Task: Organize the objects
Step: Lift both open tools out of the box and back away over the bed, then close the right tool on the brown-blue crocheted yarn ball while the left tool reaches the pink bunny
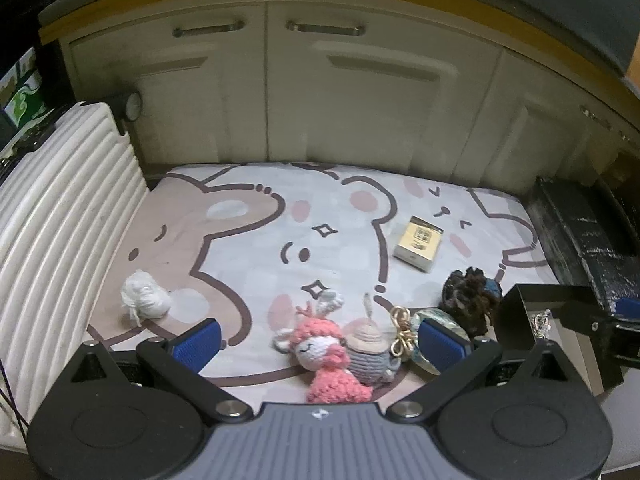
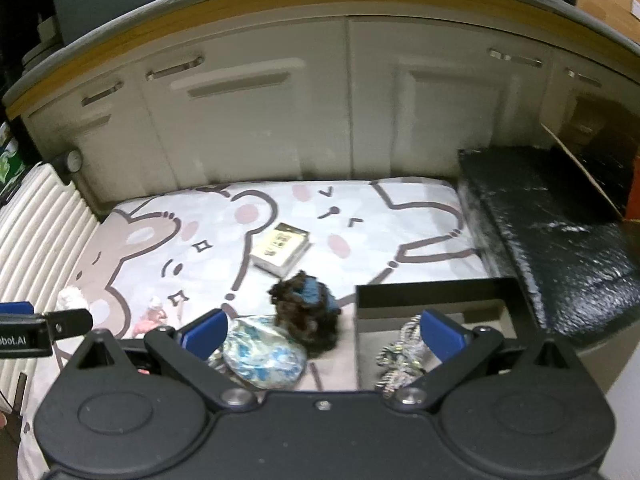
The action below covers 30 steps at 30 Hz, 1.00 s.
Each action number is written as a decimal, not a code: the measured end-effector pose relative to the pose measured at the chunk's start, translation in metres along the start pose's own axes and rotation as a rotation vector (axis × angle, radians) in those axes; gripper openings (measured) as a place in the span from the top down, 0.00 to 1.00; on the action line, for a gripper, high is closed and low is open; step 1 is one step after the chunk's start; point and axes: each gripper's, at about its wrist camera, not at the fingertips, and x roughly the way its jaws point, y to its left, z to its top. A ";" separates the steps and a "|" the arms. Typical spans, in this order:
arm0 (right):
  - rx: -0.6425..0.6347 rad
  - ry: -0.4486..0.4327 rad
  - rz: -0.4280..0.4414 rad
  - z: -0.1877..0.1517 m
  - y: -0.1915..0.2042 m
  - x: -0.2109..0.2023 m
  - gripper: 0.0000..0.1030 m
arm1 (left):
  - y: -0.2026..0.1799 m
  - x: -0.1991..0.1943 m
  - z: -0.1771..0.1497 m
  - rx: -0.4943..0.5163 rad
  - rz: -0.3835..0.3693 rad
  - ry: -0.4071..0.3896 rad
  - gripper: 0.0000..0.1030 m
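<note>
Both views are dim, lit softly from overhead, with a greenish-grey cast and only faint shadows under the things on the cartoon-print mat (image 1: 328, 216). Fisheye distortion bows the cabinet doors (image 2: 256, 120) and darkens the corners. The right wrist view is smeared by motion blur, while glare glints off the black foil-like slab (image 2: 560, 240) at the mat's right edge.

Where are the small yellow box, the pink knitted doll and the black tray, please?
small yellow box (image 1: 418, 243), left wrist view, top face.
pink knitted doll (image 1: 324, 354), left wrist view, its face.
black tray (image 2: 436, 294), right wrist view, far wall.
</note>
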 end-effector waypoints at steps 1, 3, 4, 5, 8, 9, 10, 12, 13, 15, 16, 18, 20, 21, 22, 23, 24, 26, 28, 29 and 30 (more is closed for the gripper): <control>-0.007 0.000 0.004 0.001 0.004 0.001 0.00 | 0.003 -0.001 0.000 -0.005 -0.001 -0.003 0.00; -0.016 -0.002 0.014 0.003 0.011 0.003 0.00 | 0.009 -0.002 0.000 -0.011 -0.001 -0.011 0.00; -0.018 -0.005 0.019 0.003 0.014 0.004 0.00 | 0.011 -0.003 0.000 -0.011 -0.001 -0.016 0.00; -0.020 -0.008 0.026 0.004 0.017 0.005 0.00 | 0.014 -0.003 0.000 -0.009 -0.001 -0.022 0.00; -0.014 -0.015 0.067 0.007 0.023 0.008 0.00 | 0.019 -0.005 -0.001 0.003 -0.006 -0.041 0.00; -0.011 -0.021 0.088 0.008 0.024 0.009 0.00 | 0.020 -0.005 -0.001 0.010 -0.010 -0.047 0.00; -0.011 -0.027 0.105 0.009 0.026 0.008 0.00 | 0.021 -0.005 -0.001 0.015 -0.014 -0.051 0.00; -0.015 -0.041 0.127 0.011 0.029 0.010 0.00 | 0.023 -0.005 -0.002 0.028 -0.031 -0.056 0.00; -0.015 -0.041 0.127 0.011 0.031 0.011 0.00 | 0.023 -0.005 -0.002 0.035 -0.040 -0.058 0.00; -0.017 -0.034 0.128 0.012 0.035 0.017 0.00 | 0.024 -0.005 -0.003 0.047 -0.053 -0.059 0.00; -0.020 -0.037 0.128 0.012 0.037 0.018 0.00 | 0.024 -0.004 -0.003 0.045 -0.055 -0.058 0.00; -0.030 -0.045 0.124 0.012 0.040 0.022 0.00 | 0.027 -0.002 -0.002 0.034 -0.060 -0.049 0.00; -0.041 -0.054 0.113 0.013 0.044 0.026 0.00 | 0.031 0.001 -0.002 0.016 -0.062 -0.034 0.00; -0.046 -0.050 0.108 0.014 0.046 0.029 0.00 | 0.033 0.003 -0.002 0.008 -0.063 -0.028 0.00; -0.048 -0.039 0.106 0.015 0.047 0.032 0.00 | 0.035 0.004 -0.001 0.000 -0.065 -0.024 0.00; -0.043 -0.030 0.107 0.015 0.047 0.034 0.00 | 0.037 0.006 -0.001 -0.008 -0.068 -0.020 0.00; -0.035 -0.025 0.115 0.016 0.047 0.037 0.00 | 0.039 0.007 0.000 -0.015 -0.070 -0.018 0.00; -0.025 -0.013 0.110 0.016 0.046 0.043 0.00 | 0.042 0.011 0.001 -0.022 -0.073 -0.007 0.00; -0.033 -0.008 0.080 0.016 0.046 0.049 0.00 | 0.044 0.015 0.001 -0.020 -0.077 0.006 0.01; -0.042 -0.004 0.069 0.016 0.046 0.053 0.00 | 0.044 0.018 0.002 -0.016 -0.080 0.014 0.03; -0.047 0.001 0.058 0.016 0.046 0.056 0.00 | 0.045 0.021 0.002 -0.016 -0.084 0.023 0.04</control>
